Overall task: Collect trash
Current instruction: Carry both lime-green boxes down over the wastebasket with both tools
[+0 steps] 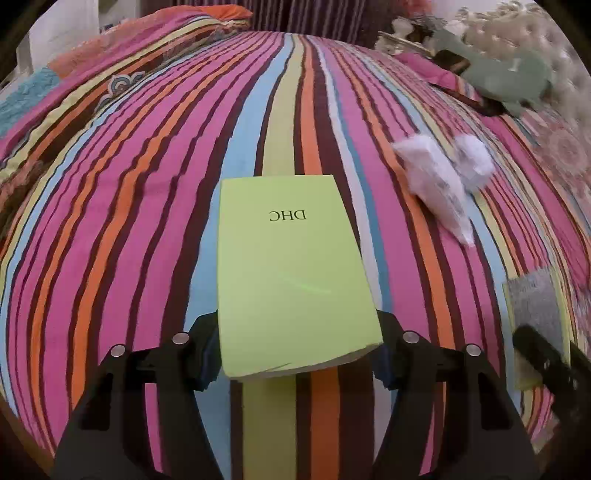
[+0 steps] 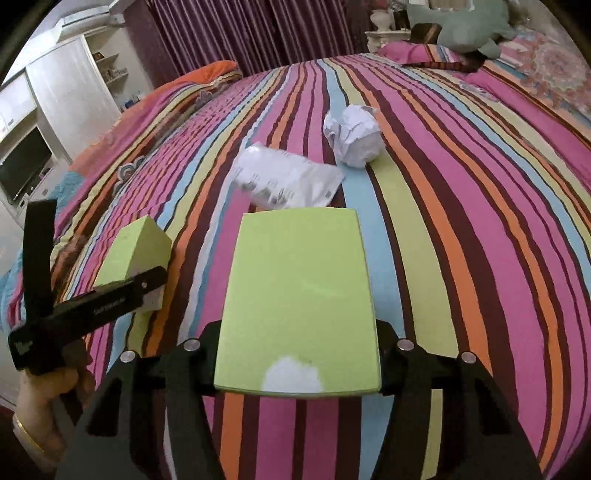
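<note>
Both grippers are loaded over the striped bedspread (image 1: pixel 147 206). The left gripper (image 1: pixel 295 354) clamps a lime-green box (image 1: pixel 291 280) by its two side walls, the black pads pressed against the cardboard, and the box sticks out ahead of the jaws with the letters DHC printed on its top face, upside down in this view. The box is lifted clear of the bedspread.

Over on the other side, the right gripper (image 2: pixel 295 365) pinches a second green box (image 2: pixel 299 299) the same way, pads tight on both sides. This one has a torn white patch near the end closest to the camera, and it too hangs above the bedspread.

From the right wrist camera, the left gripper and its box sit off to the left of the second green box, with the person's hand (image 2: pixel 48 402) wrapped around the handle below them.

Trash left on the bedspread: a flat white wrapper (image 2: pixel 288 179) with dark print lies just beyond the far end of the second green box, and a crumpled paper ball (image 2: pixel 352 134) rests just past the wrapper, a little to its right, close beside it. Whether the two touch is hard to tell.

Far beyond the second green box, at the head of the bed, a pale green plush toy (image 2: pixel 461 26) lies on the pillows.
</note>
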Available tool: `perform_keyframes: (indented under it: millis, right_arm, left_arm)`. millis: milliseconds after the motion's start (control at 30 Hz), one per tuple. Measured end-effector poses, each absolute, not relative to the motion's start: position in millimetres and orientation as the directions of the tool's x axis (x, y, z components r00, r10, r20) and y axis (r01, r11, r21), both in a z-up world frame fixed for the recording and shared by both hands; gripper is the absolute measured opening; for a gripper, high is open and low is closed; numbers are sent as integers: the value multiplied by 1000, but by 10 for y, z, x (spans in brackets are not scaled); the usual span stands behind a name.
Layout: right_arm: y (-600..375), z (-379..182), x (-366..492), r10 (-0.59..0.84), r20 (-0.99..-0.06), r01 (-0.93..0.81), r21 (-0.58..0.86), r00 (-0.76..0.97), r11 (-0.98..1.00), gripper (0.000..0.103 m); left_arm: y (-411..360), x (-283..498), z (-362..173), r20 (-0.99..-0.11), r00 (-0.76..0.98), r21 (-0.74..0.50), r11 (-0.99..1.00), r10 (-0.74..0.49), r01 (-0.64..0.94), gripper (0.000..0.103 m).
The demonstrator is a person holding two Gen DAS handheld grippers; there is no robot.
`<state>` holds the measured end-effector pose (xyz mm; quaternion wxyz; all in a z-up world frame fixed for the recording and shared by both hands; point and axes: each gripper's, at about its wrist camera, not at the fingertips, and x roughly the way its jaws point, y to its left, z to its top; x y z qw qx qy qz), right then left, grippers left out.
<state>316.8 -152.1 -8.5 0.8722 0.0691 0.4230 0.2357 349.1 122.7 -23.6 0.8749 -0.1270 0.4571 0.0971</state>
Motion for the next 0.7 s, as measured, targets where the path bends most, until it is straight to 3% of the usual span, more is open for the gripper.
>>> perform_keyframes:
  millis: [333, 700]
  right_arm:
    - [-1763, -61, 2434, 494, -701, -317, 380, 514, 869, 54]
    - [-1874, -174, 1659, 523, -712, -304, 426, 469, 852, 54]
  left_arm:
    - [906, 2378, -132, -799, 602, -131, 975, 4, -181, 62]
    - [659, 1302, -337, -834, 551, -109, 988, -33, -106, 62]
